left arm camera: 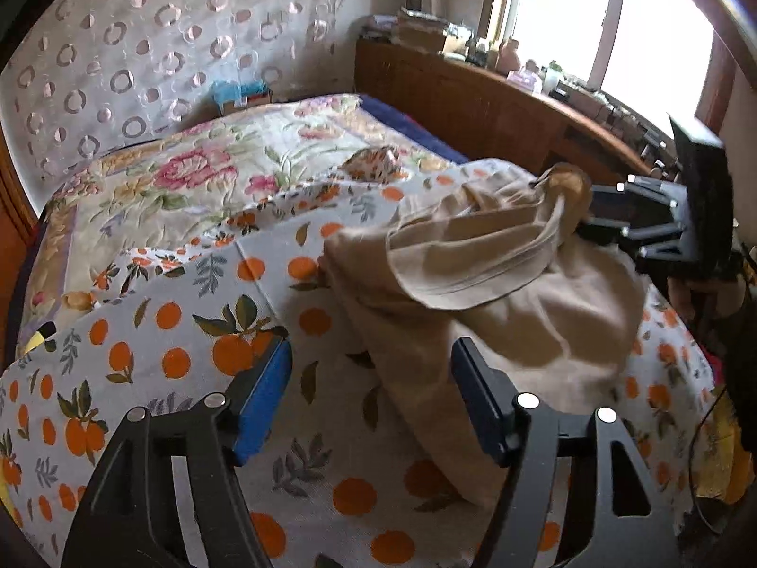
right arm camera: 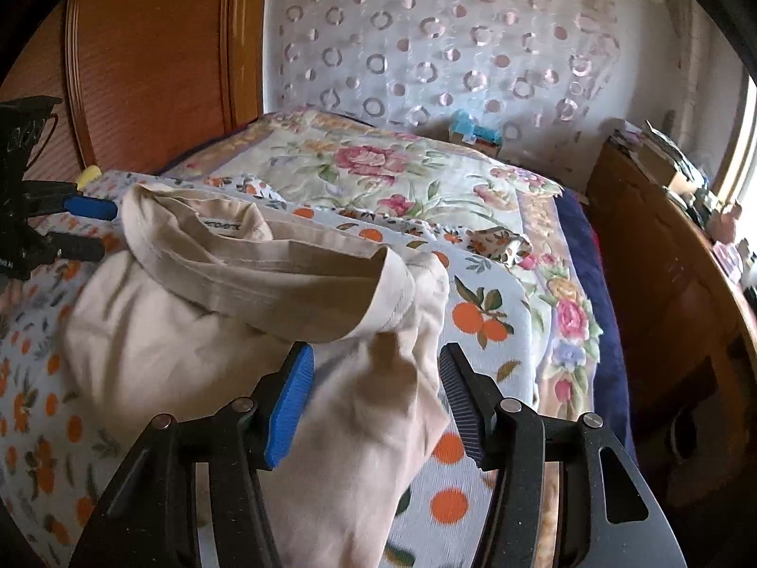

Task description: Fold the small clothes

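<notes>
A beige garment (left arm camera: 478,284) lies crumpled on the orange-print sheet (left arm camera: 142,331), its waistband rolled up on top. It also shows in the right wrist view (right arm camera: 198,312). My left gripper (left arm camera: 371,402) is open and empty, hovering just left of the garment's near edge; it appears at far left in the right wrist view (right arm camera: 87,229). My right gripper (right arm camera: 376,402) is open, its jaws standing on either side of a fold of the garment without clamping it. In the left wrist view the right gripper (left arm camera: 586,213) sits at the garment's far right end.
A floral quilt (left arm camera: 213,175) covers the far half of the bed. A wooden sideboard (left arm camera: 473,99) with clutter runs under the window at right. A wooden headboard (right arm camera: 151,57) and a circle-patterned curtain (right arm camera: 449,47) stand behind. A small patterned bundle (left arm camera: 374,163) lies on the quilt.
</notes>
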Demonstrator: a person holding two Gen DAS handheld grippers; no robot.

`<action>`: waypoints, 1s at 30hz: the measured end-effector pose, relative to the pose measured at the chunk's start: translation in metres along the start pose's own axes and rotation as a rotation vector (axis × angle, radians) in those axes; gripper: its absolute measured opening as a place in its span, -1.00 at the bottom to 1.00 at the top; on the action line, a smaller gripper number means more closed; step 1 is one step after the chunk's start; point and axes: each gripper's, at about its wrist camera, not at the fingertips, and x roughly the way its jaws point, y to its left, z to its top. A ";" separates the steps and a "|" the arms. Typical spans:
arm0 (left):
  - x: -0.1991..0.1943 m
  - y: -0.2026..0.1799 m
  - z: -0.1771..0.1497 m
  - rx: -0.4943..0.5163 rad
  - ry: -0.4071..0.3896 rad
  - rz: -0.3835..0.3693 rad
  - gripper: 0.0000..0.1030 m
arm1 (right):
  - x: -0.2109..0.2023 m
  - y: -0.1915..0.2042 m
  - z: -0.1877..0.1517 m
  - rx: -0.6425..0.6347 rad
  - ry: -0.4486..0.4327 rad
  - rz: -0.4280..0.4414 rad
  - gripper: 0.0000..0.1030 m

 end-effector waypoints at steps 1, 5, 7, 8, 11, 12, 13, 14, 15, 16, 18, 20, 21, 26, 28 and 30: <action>0.004 0.001 0.001 -0.003 0.007 0.000 0.37 | 0.004 -0.001 0.005 -0.010 -0.004 0.004 0.11; 0.017 0.004 0.011 0.004 0.016 0.002 0.37 | 0.011 -0.007 0.017 -0.045 -0.035 0.042 -0.35; 0.020 0.005 0.017 0.009 0.010 0.005 0.37 | 0.014 -0.017 0.021 -0.027 -0.063 0.091 -0.64; 0.022 0.006 0.021 0.008 0.005 0.005 0.37 | 0.014 -0.024 0.022 -0.017 -0.084 0.125 -0.87; 0.025 0.010 0.030 -0.008 -0.016 -0.006 0.37 | 0.014 -0.039 0.028 0.026 -0.117 0.157 -0.88; 0.025 0.011 0.032 -0.015 -0.024 -0.004 0.37 | 0.014 -0.043 0.029 0.045 -0.126 0.159 -0.89; 0.024 0.014 0.036 -0.025 -0.038 -0.001 0.37 | 0.014 -0.050 0.030 0.074 -0.133 0.153 -0.92; 0.024 0.016 0.037 -0.031 -0.049 0.005 0.37 | 0.015 -0.055 0.030 0.100 -0.134 0.135 -0.94; 0.024 0.018 0.039 -0.038 -0.061 0.016 0.37 | 0.018 -0.060 0.029 0.127 -0.128 0.103 -0.95; 0.023 0.022 0.040 -0.049 -0.074 0.041 0.37 | 0.021 -0.067 0.029 0.156 -0.110 0.059 -0.97; 0.023 0.030 0.042 -0.069 -0.082 0.079 0.37 | 0.027 -0.077 0.027 0.200 -0.081 0.008 -0.97; 0.022 0.036 0.042 -0.085 -0.083 0.099 0.37 | 0.033 -0.085 0.023 0.241 -0.042 -0.019 -0.97; 0.021 0.038 0.041 -0.090 -0.084 0.101 0.37 | 0.033 -0.087 0.022 0.244 -0.042 -0.016 -0.97; 0.013 0.036 0.033 -0.084 -0.085 0.088 0.37 | 0.023 -0.080 0.021 0.206 -0.030 -0.014 -0.72; 0.013 0.034 0.030 -0.080 -0.081 0.073 0.37 | 0.023 -0.068 0.024 0.182 -0.017 -0.010 -0.07; 0.013 0.029 0.027 -0.073 -0.073 0.055 0.37 | 0.023 -0.058 0.025 0.179 -0.012 0.019 0.39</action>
